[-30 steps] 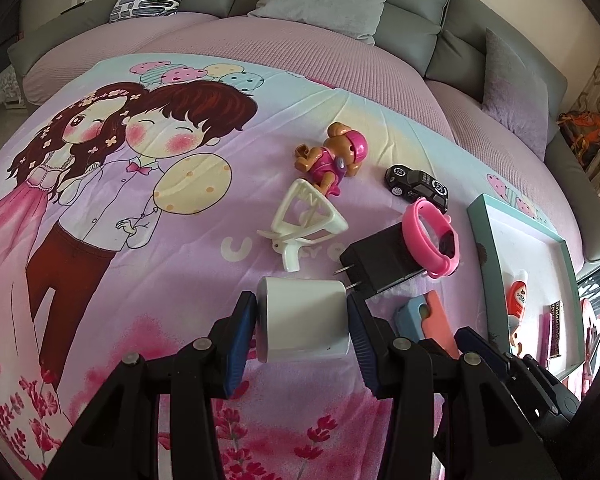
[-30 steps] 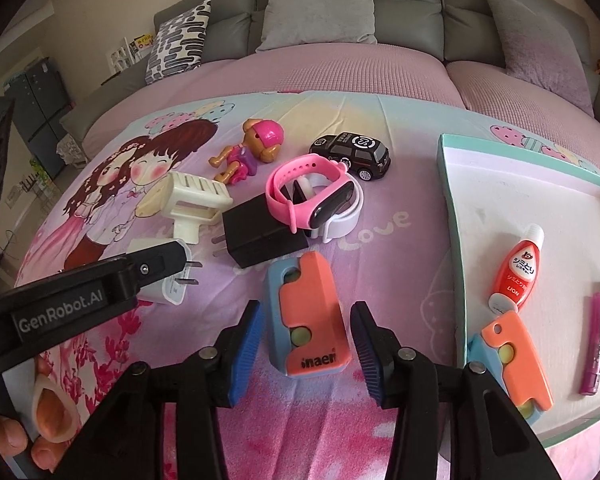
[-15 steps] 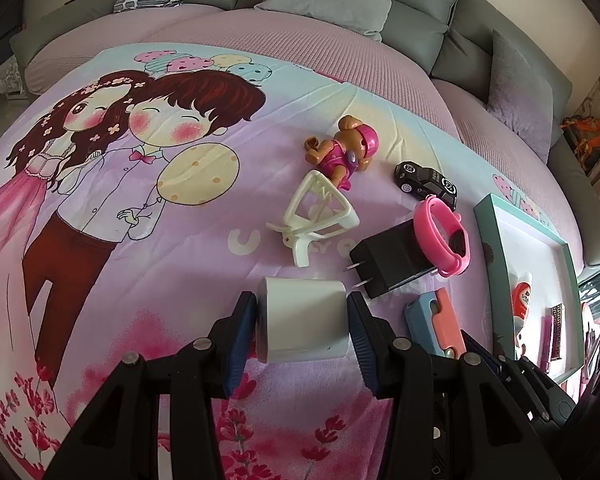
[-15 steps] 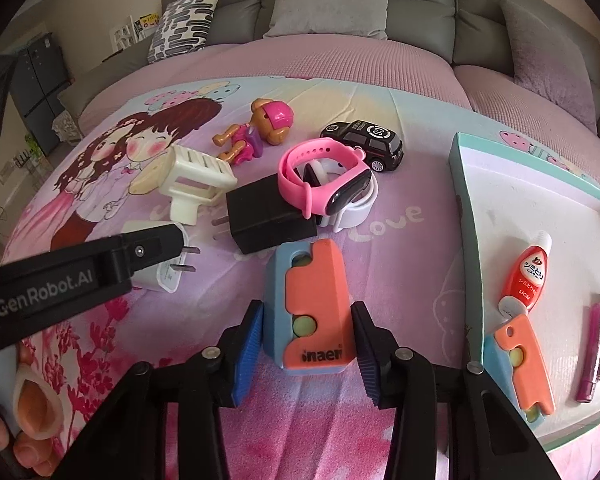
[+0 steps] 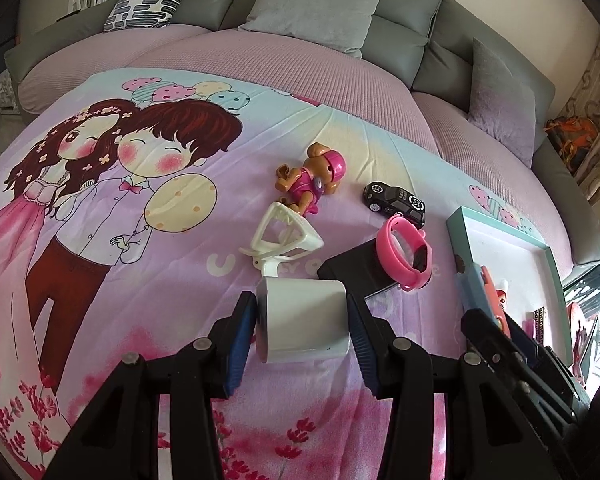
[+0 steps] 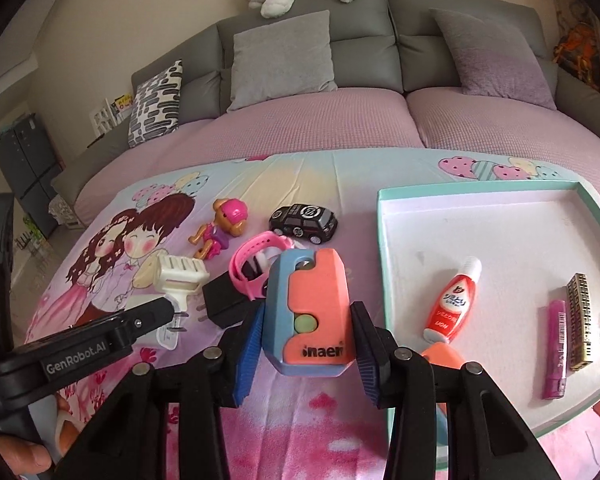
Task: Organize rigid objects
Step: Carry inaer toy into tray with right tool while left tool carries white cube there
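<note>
Right wrist view showed the tray (image 6: 384,240) on the printed bedsheet (image 6: 340,172), my landmark. Inside it lay a red tube (image 6: 454,304), a purple stick (image 6: 556,354) and a gold bar (image 6: 580,326). Just left of the tray, my right gripper (image 6: 306,344) pinched the orange-and-blue block (image 6: 312,312), lifted off the sheet. Farther left of the tray, my left gripper (image 5: 300,334) pinched the white charger (image 5: 304,320). Beyond lay a black adapter (image 5: 352,268), pink watch (image 5: 406,256), white clip (image 5: 284,236), toy dog (image 5: 312,178) and toy car (image 5: 396,202).
</note>
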{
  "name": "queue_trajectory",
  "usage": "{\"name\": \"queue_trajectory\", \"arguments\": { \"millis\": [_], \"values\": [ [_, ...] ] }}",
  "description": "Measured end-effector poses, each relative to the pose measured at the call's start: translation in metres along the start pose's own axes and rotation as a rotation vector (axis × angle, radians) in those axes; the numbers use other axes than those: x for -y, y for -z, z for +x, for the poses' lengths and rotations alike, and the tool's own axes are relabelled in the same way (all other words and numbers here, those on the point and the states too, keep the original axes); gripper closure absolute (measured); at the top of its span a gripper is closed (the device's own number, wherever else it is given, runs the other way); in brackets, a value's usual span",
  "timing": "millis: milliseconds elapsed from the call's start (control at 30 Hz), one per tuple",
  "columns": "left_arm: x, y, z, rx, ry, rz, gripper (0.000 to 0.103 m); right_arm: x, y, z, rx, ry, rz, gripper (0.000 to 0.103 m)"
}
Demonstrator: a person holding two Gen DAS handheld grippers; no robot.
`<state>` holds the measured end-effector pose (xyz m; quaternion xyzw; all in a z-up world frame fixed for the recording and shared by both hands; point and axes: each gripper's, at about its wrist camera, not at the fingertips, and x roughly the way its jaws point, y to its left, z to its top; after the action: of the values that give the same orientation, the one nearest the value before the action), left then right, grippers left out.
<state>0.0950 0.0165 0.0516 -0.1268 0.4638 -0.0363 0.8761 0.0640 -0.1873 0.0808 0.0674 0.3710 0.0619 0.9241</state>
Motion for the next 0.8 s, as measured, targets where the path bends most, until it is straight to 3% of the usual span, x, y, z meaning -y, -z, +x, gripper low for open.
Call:
{"name": "queue_trajectory", "arguments": {
  "millis": [300,800],
  "values": [
    [0.055,-0.006,0.003,-0.014,0.034,0.127,0.055,0.083,-0.01,-0.013,0.049,0.2,0.163,0.058],
    [0.176,-0.023,0.05,-0.077,0.116,0.359,0.055,0.136,-0.006,-0.017,0.042,0.307,0.267,0.058]
  ]
}}
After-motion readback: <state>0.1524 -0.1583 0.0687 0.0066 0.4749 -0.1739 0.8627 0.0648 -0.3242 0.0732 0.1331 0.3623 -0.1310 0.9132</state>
